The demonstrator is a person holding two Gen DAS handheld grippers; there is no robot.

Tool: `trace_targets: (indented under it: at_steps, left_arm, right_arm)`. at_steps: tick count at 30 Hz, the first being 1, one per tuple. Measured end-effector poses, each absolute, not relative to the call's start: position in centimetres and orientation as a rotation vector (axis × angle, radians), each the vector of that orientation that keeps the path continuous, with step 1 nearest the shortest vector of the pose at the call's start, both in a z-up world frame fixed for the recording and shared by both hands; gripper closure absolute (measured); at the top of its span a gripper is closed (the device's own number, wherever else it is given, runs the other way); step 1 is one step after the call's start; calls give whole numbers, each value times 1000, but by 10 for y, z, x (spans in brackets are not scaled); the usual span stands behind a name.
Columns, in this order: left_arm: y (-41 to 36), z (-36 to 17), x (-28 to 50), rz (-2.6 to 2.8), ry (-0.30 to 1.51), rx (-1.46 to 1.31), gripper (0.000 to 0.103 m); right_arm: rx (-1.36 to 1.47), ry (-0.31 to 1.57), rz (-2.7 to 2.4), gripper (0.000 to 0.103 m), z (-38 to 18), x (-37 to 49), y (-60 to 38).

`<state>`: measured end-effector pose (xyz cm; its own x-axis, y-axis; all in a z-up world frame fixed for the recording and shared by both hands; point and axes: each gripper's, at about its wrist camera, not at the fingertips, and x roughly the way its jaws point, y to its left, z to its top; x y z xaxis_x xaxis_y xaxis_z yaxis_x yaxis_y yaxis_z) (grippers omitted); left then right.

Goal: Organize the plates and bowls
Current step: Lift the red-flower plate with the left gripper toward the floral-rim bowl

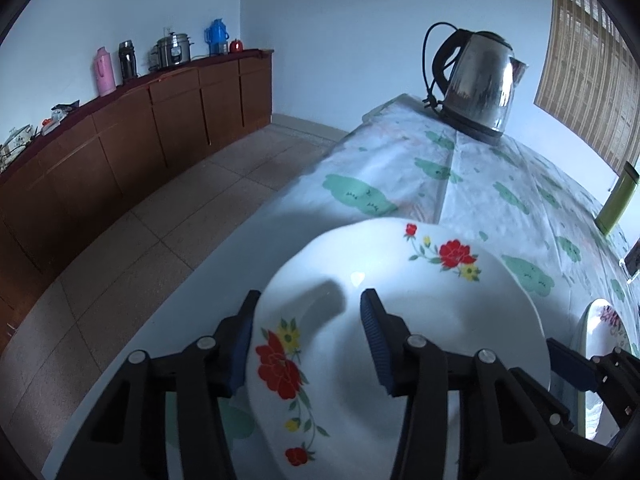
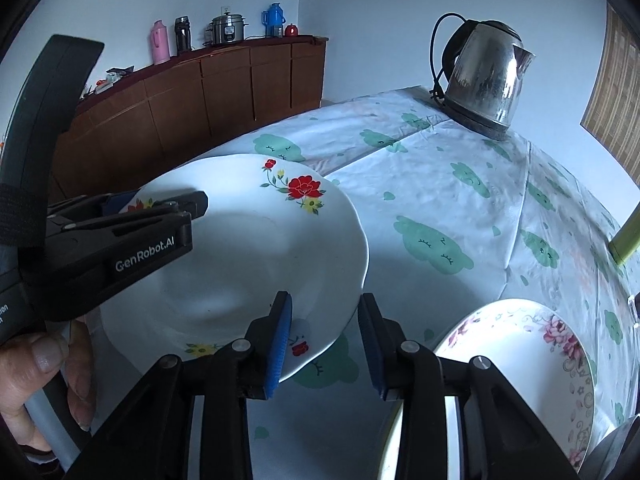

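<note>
Two plates are all the crockery I can see, and no bowl. The red-flowered plate (image 2: pixel 240 248) sits near the left edge of the worktop (image 2: pixel 440 184), and the pink-flowered plate (image 2: pixel 516 360) lies just to its right, apart from it.

The step in hand looks like the pick-up of the red-flowered plate. The left claw (image 1: pixel 308 344) straddles its near-left rim, one pad under the edge and one above the well; whether the pads already bite the china I cannot tell. The right claw (image 2: pixel 326 344) hangs half spread over the cloth between the two plates, its left pad over the red-flowered plate's near rim, and pinches nothing.

Next, I judge, the left claw must nip that rim firmly, lift it level and carry the plate over onto the other. Thin glazed china could slip or tip from a one-sided hold.

One steel kettle (image 2: pixel 484 80) stands at the far end.
</note>
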<state>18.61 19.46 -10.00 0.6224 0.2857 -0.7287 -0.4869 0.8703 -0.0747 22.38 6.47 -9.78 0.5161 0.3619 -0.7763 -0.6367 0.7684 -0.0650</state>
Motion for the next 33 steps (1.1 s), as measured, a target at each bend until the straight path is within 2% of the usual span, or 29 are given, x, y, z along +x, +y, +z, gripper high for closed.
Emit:
trace_targets:
  at_steps: [33]
  left_arm:
    - [172,-72,177,326,624,-251,55]
  right_arm:
    - [-325,693,570,67,-68,201,32]
